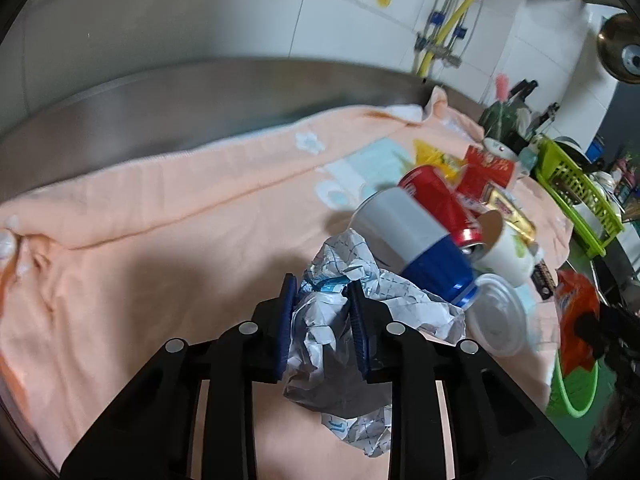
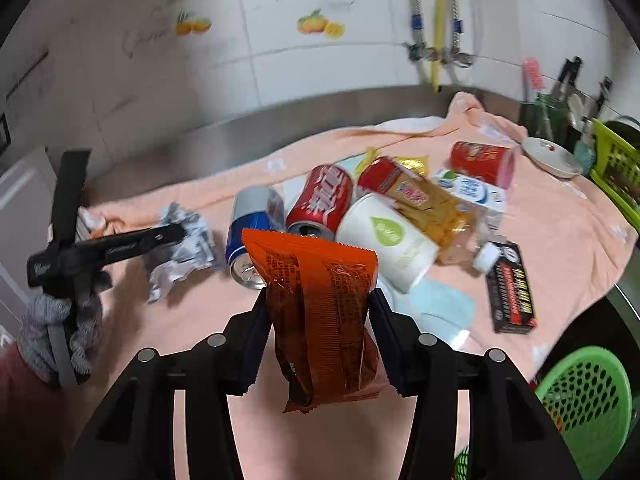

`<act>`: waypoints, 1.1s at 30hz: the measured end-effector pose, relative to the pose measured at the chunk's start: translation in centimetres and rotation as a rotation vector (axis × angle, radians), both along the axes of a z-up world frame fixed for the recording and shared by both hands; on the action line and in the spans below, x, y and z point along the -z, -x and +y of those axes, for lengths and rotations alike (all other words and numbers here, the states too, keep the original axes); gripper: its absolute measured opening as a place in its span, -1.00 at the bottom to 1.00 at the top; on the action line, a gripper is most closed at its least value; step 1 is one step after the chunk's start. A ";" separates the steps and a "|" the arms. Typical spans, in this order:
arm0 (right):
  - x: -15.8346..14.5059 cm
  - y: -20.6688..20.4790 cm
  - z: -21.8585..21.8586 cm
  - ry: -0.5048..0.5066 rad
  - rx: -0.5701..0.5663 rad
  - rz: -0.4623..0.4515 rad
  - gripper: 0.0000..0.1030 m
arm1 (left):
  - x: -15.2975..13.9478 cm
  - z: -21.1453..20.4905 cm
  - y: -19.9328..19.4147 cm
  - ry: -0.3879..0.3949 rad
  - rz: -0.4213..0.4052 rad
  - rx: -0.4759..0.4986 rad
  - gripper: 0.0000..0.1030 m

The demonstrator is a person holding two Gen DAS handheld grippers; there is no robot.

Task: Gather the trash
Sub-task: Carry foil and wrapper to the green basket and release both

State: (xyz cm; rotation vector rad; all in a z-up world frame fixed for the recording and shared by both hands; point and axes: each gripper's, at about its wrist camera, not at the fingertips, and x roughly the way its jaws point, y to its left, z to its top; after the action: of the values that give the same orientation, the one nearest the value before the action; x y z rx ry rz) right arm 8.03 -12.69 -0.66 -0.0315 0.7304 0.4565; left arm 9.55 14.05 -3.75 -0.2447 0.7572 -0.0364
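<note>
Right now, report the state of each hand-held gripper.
Left hand-held gripper: closed on the crumpled white printed paper wrapper.
Right hand-held gripper: closed on the orange foil snack packet.

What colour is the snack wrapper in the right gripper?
Orange, the wrapper shows best in the right wrist view.

Orange wrapper [image 2: 320,308], peach towel [image 2: 560,232]

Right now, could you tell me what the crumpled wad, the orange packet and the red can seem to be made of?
Crumpled wad: likely thin printed paper, matte; sharp creases hold their shape.
Orange packet: probably glossy plastic film; shiny, with crimped zigzag edges.
Red can: looks like painted metal; bare silvery rim at its opened end.
</note>
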 end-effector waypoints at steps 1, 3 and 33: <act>-0.3 0.4 -0.6 -0.008 0.011 -0.007 -0.07 | -0.6 -0.1 0.7 -0.005 -0.016 0.002 -0.52; -1.0 1.2 -2.5 -0.023 0.046 -0.026 -0.07 | -1.9 -0.3 1.9 -0.007 -0.041 0.006 -0.53; 5.1 9.9 -30.9 0.001 0.674 0.081 0.34 | -3.9 -37.0 0.4 -0.001 -0.039 0.734 -0.52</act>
State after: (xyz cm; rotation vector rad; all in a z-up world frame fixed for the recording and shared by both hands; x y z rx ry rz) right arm -1.88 -43.58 -5.77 0.2282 0.7719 -0.1879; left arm 9.15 -23.00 0.16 0.0462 0.7752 -0.7327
